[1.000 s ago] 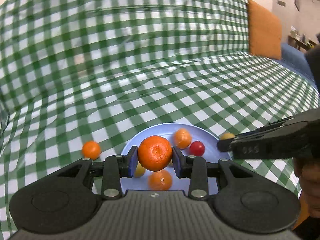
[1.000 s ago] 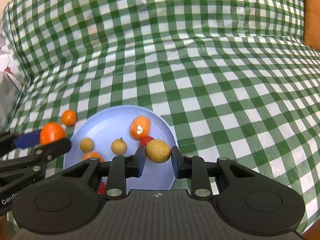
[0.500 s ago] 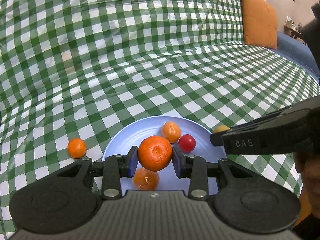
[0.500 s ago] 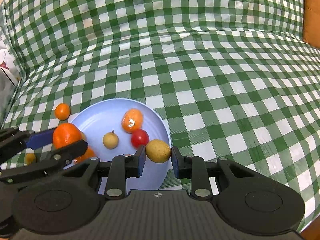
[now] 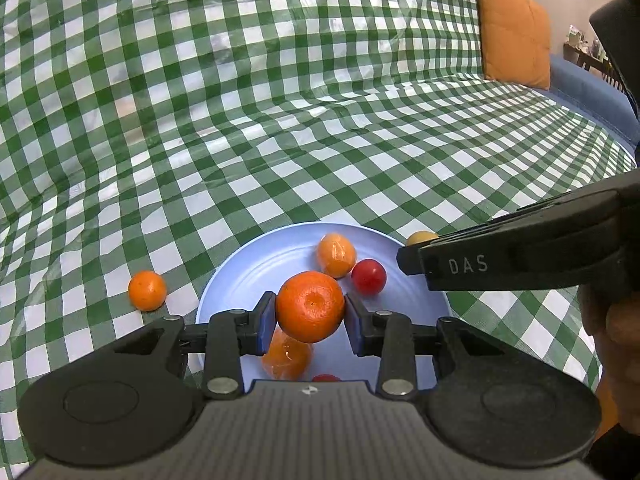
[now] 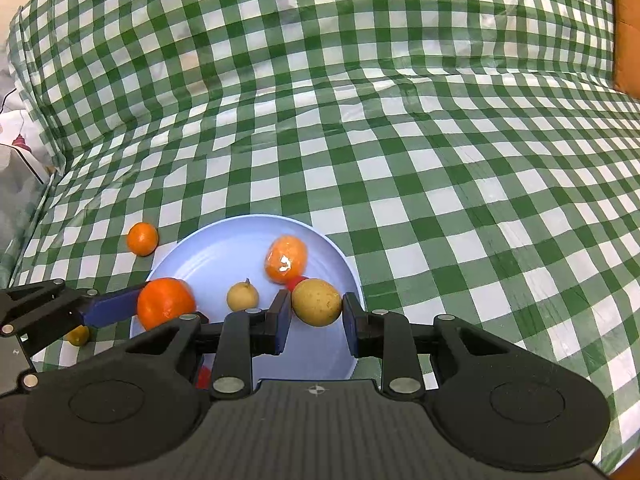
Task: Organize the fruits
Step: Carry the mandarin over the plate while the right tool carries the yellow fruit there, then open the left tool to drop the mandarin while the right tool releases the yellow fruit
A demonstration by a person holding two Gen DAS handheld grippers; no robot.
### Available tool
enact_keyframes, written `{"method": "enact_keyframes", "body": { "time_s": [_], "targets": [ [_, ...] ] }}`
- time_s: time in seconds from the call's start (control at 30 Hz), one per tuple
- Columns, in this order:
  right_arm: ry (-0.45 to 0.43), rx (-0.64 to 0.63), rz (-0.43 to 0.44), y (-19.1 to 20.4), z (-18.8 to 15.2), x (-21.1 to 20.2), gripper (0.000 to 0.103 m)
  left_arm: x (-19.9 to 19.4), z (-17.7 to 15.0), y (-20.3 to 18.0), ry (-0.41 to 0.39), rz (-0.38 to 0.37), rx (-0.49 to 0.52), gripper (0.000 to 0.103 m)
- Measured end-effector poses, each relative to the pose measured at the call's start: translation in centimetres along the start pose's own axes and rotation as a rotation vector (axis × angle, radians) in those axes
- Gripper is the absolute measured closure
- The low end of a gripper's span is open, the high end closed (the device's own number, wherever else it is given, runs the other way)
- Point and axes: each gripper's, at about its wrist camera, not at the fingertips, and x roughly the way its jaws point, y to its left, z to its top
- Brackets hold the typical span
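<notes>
Between the blue pads of the left gripper (image 5: 310, 318) sits a big orange (image 5: 310, 306), pinched tight and held above the blue plate (image 5: 256, 264). The right gripper (image 6: 316, 320) squeezes a small yellow fruit (image 6: 317, 302) over the plate's right side. On the plate lie a wrapped orange (image 6: 286, 259), a red tomato (image 5: 369, 277) and a little tan fruit (image 6: 242, 296). A small orange (image 5: 147, 290) rests on the checked cloth (image 5: 280, 120), just left of the plate.

Each hand-held gripper (image 5: 310, 314) (image 6: 316, 316) is matte black plastic with blue finger pads (image 5: 265, 322), silver screws and a ribbed grey body; one reads "DAS".
</notes>
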Motion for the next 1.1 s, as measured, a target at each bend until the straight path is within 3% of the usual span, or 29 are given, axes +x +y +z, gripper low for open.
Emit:
{"method": "enact_keyframes", "body": {
  "time_s": [1.1],
  "targets": [
    [0.002, -0.026, 0.019, 0.24, -0.16, 0.21, 0.074, 0.02, 0.24, 0.22, -0.007, 0.003, -0.017, 0.063]
  ]
}}
